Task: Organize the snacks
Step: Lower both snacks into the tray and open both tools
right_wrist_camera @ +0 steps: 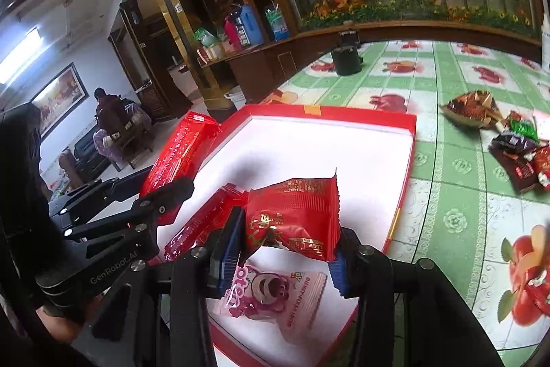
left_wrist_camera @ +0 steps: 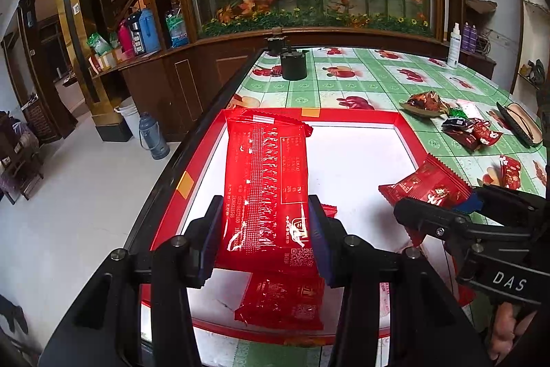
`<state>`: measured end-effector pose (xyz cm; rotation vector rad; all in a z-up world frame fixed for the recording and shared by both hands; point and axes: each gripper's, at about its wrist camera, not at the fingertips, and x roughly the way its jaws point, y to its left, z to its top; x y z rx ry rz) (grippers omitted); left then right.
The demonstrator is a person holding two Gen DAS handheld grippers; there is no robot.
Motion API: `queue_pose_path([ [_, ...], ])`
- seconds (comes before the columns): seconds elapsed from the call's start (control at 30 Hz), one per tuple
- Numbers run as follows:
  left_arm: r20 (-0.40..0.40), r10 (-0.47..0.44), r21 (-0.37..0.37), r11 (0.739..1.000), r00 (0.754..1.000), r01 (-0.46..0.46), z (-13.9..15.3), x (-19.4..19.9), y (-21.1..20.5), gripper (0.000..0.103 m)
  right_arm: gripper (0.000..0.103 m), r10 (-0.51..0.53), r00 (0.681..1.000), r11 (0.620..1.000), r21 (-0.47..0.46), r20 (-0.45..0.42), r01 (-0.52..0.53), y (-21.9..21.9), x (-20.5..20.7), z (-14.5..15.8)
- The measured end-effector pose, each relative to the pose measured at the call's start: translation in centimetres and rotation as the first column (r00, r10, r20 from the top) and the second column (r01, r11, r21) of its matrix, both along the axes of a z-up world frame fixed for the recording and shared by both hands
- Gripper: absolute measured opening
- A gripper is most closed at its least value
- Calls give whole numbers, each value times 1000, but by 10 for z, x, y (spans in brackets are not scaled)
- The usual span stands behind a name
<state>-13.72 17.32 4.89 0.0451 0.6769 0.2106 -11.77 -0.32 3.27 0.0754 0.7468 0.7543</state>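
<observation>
Snacks first: I've got two of them in hand right now, both hanging over the red-rimmed tray [left_wrist_camera: 361, 116] with the white floor. The long red packet [left_wrist_camera: 266, 184] sits between the pads of my left gripper [left_wrist_camera: 266, 239], clamped across its near end, so its long axis runs straight away from me along the fingers, toward the tray's far-left corner. The squarer red pouch [right_wrist_camera: 295, 215] with gold lettering is pinched in my right gripper [right_wrist_camera: 287, 255], jagged seal edge pointing up and off to the right.

Relation that matters, I reckon: the long packet is over the left side of the tray and parallel to the left rim, the pouch is more toward the middle-right. The two grippers are close beside each other, not touching as far as I can see.

Already lying in the tray: another red packet [left_wrist_camera: 282, 301] just below the long one, and a pink bear-print bag [right_wrist_camera: 271, 298] right under the pouch.

So the left hand looks better placed for the open strip along the left rim. More loose snacks [left_wrist_camera: 460, 126] are still out on the green tablecloth [left_wrist_camera: 361, 81], well off to the right, nearer my right hand.
</observation>
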Motion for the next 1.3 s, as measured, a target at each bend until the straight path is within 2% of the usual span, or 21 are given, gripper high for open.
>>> queue_pose_path([
  [0.4,-38,13,7,1000,999,-13,-9,6,4,45,49,11,999,1000,-14,-51,-12,3,3,-6],
  [0.53,-28,35,49,998,999,-34,-8,5,2,45,50,0,998,1000,-25,-59,-2,3,5,-7],
  [0.57,-25,42,67,997,999,-40,-7,5,1,46,55,-4,998,1000,-29,-58,3,2,6,-6],
  [0.67,-23,48,83,995,999,-46,-7,6,1,54,57,-13,998,1000,-29,-54,11,1,5,-6],
  [0.9,-38,57,82,995,998,-54,-10,9,4,55,62,-37,998,999,-13,-58,36,-7,7,-5],
  [1.03,-42,63,81,995,997,-60,-12,10,4,61,63,-52,995,999,10,-85,53,-13,10,-7],
  [1.3,-50,71,86,994,996,-66,-13,9,6,61,63,-59,994,998,22,-91,61,-17,8,-6],
])
